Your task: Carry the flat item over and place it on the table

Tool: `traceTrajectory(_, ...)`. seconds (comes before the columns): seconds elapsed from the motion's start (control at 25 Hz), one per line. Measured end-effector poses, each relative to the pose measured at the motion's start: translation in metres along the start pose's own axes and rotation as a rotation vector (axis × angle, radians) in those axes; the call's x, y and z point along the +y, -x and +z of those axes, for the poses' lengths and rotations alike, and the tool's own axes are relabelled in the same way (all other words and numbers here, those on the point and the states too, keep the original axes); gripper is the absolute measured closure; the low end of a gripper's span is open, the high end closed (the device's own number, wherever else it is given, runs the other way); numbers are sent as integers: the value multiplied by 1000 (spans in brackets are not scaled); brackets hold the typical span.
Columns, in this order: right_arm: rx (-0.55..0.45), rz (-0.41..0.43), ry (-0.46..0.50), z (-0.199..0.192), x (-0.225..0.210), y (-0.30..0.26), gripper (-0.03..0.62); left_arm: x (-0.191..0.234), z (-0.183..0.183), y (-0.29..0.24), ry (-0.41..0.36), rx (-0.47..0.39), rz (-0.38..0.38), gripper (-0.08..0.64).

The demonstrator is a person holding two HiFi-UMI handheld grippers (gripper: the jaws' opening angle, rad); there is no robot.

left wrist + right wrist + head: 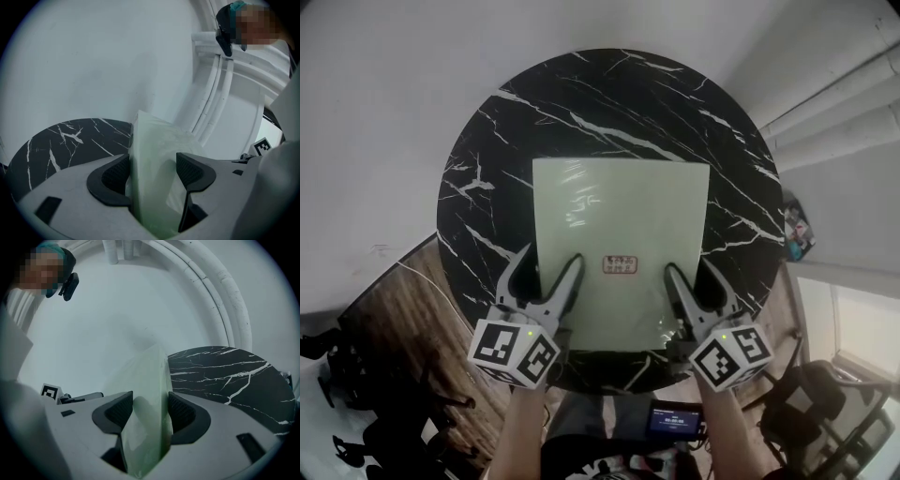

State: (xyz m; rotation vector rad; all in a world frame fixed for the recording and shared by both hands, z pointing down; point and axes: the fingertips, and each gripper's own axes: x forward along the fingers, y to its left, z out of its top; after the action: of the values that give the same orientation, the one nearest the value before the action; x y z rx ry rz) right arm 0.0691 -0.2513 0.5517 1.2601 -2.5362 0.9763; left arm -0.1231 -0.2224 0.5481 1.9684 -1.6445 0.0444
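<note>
A pale green flat item (pixel 619 216) in a clear wrap lies level over the round black marble table (pixel 506 141), with a small label (pixel 620 265) near its front edge. My left gripper (pixel 546 267) is shut on its near left corner and my right gripper (pixel 694 274) on its near right corner. In the left gripper view the flat item (pixel 150 154) stands on edge between the pads of the left gripper (pixel 152 171), the table (pixel 61 136) behind. The right gripper view shows the same item (pixel 145 390) pinched in the right gripper (pixel 150 411), with the table (pixel 225 371) at the right.
White pipes (pixel 834 103) run along the wall at the right. A small coloured object (pixel 797 234) lies past the table's right edge. Wooden floor (pixel 412 309) and dark chair legs (pixel 356 412) show at the lower left. A person (pixel 234 28) stands by the pipes.
</note>
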Motion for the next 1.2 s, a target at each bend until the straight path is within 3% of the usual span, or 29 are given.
traceTrajectory(0.52, 45, -35, -25, -20, -21, -17, 376, 13, -28, -24, 39, 128, 39, 238)
traceTrajectory(0.96, 146, -92, -53, -35, -34, -32, 376, 23, -41, -40, -10, 228, 124, 244)
traceTrajectory(1.2, 158, -113, -58, -36, -37, -36, 376, 25, -43, -43, -14, 240, 133, 245)
